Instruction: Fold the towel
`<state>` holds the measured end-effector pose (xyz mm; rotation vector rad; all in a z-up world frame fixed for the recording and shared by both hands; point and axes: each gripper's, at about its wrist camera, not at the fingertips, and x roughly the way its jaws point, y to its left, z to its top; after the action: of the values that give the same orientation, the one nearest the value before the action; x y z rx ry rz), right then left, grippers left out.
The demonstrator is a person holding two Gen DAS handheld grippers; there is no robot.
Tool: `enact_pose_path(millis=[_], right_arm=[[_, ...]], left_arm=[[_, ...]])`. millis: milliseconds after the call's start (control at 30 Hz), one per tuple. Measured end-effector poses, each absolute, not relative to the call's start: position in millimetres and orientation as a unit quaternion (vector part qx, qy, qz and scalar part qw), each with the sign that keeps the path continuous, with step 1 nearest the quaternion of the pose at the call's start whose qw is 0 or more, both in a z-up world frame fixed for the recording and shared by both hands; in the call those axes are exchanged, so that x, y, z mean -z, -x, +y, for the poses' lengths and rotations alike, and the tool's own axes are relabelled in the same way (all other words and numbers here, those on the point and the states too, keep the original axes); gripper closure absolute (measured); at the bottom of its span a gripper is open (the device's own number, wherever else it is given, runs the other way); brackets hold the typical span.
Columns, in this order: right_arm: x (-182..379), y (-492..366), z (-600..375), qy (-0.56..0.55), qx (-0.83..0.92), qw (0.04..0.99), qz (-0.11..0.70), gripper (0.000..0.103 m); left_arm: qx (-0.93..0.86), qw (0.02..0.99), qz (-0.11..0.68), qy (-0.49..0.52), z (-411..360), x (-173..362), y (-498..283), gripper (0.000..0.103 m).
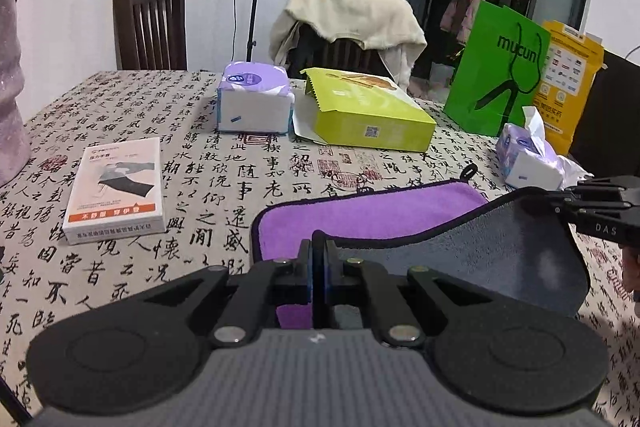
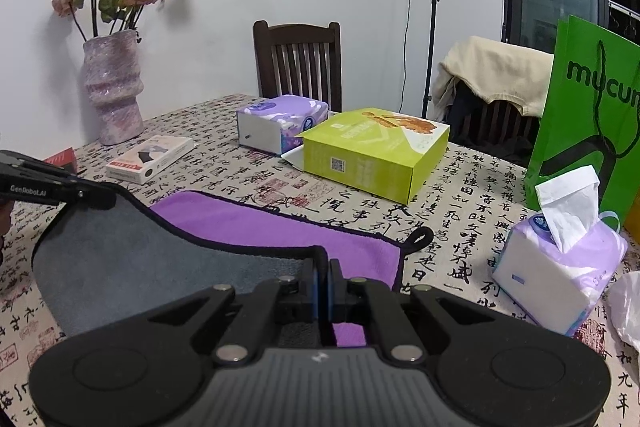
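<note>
My left gripper [image 1: 319,247] is pinched tight on the near edge of the towel [image 1: 368,211]. My right gripper [image 2: 323,267] is pinched tight on the same edge, farther along. Between my two sets of fingers the edge is lifted up, and the gray under side hangs in a soft sag. I can see my other gripper off to the side in each view, holding its corner.

Just past my fingers the purple side of the towel lies flat on the table [image 1: 224,163]. Its far edge has a small black loop [image 2: 418,237] at the corner.

I think the towel is light and floppy. It bends where I let it, so it will not stay straight by itself. It looks fuzzy, so it should not slip out. The corners are the best places to hold, so the edge stays even when I bring it over to the far edge.

Farther off sit a green box [image 2: 372,151], a tissue pack [image 2: 560,267] and a white box [image 1: 116,187].
</note>
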<state>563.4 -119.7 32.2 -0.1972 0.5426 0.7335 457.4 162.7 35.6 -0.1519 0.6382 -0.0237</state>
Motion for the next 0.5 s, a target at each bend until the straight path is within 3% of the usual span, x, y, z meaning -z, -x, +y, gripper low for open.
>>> enact_pose_path(millis=[500], right_arm=[[-26, -614, -111, 0.070, -0.361, 0.886, 0.282, 0.099]], left_arm=[[-0.009, 0.929, 0.359, 0.095, 184, -27, -513, 0.098]])
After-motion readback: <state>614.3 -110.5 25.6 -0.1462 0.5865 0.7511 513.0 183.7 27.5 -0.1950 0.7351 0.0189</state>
